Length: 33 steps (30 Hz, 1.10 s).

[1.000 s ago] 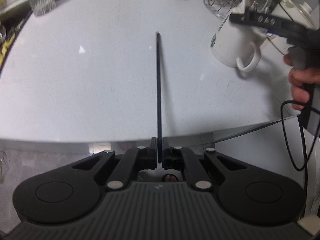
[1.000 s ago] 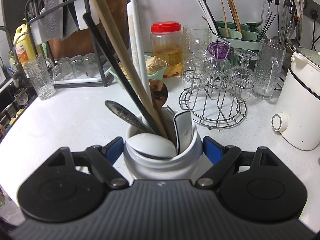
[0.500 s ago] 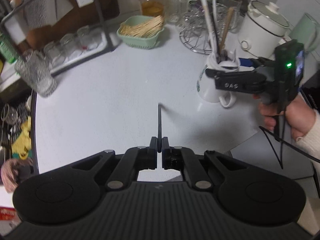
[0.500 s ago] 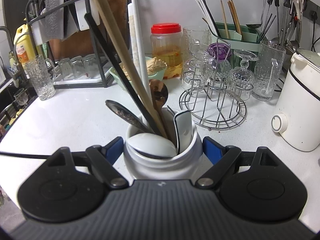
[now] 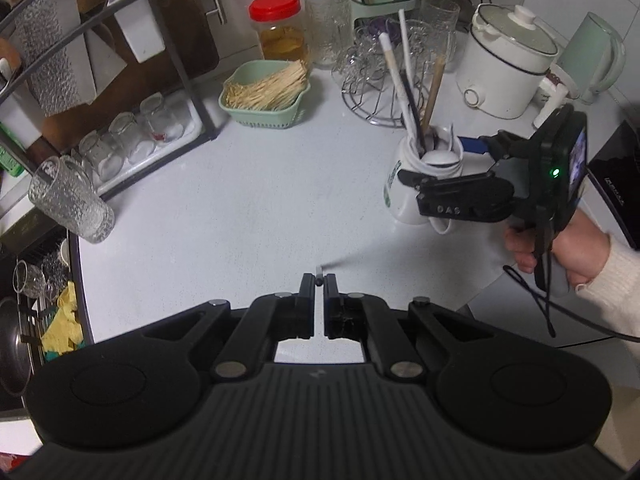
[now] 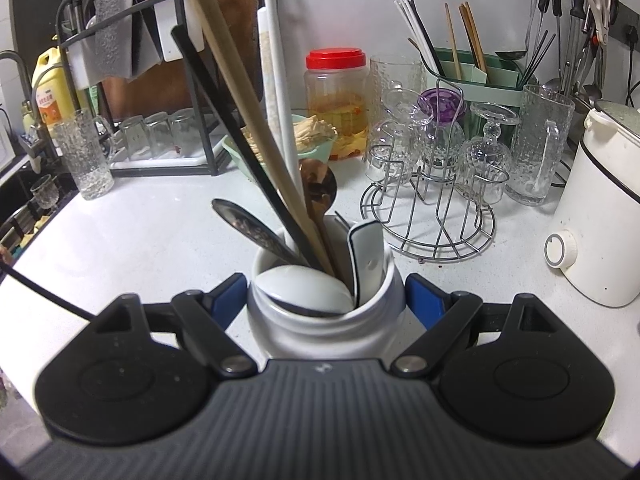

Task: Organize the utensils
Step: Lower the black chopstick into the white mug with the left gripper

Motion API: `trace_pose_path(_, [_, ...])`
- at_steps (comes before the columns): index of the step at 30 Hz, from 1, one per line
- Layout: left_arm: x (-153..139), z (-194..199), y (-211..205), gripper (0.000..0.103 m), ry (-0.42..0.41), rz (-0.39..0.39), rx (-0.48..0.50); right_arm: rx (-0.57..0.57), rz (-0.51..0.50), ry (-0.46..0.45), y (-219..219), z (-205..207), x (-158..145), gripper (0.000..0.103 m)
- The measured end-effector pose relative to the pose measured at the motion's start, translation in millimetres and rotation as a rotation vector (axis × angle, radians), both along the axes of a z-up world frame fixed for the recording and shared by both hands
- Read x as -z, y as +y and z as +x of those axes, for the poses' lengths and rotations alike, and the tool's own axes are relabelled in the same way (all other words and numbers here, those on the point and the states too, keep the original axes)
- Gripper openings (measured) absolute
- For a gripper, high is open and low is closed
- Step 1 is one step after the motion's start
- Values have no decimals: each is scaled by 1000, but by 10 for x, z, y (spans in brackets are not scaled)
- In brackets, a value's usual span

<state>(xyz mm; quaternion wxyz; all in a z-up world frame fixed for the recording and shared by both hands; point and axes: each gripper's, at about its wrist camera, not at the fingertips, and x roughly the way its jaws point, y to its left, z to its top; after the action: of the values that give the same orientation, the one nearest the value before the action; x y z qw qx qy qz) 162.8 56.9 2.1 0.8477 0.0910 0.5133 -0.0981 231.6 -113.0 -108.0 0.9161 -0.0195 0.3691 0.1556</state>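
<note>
The right tool (image 6: 326, 292) clamps the white mug (image 6: 324, 320) of utensils on the desk (image 5: 240, 208) — left of the mug, the left tool (image 5: 319, 282) pinches a black chopstick (image 5: 319, 280), seen end-on.

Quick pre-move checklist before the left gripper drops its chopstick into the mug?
1. Left gripper shut on black chopstick: ok.
2. Right gripper clamped on white mug: ok.
3. Mug upright on counter: ok.
4. Free space inside mug: not ok, crowded with spoons and chopsticks.
5. Chopstick tip lined up over mug: not ok, off to its left.
6. Chopstick length beyond the jaws: cannot tell.
</note>
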Motion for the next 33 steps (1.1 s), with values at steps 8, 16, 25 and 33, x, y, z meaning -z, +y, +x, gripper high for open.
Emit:
trace_pose_path(8, [-579, 69, -115, 4, -55, 17, 79, -14, -1, 8, -9, 19, -10, 88])
trace_pose_path(16, [-1010, 223, -165, 4, -104, -18, 92, -35, 1, 3, -26, -2, -6, 88])
trace_pose_path(25, [-1357, 305, -418, 4, -147, -87, 145, -43, 0, 1, -25, -9, -8, 88])
trace_pose_path(33, [-1631, 441, -702, 4, -214, -139, 206, -45, 1, 0, -24, -11, -8, 88])
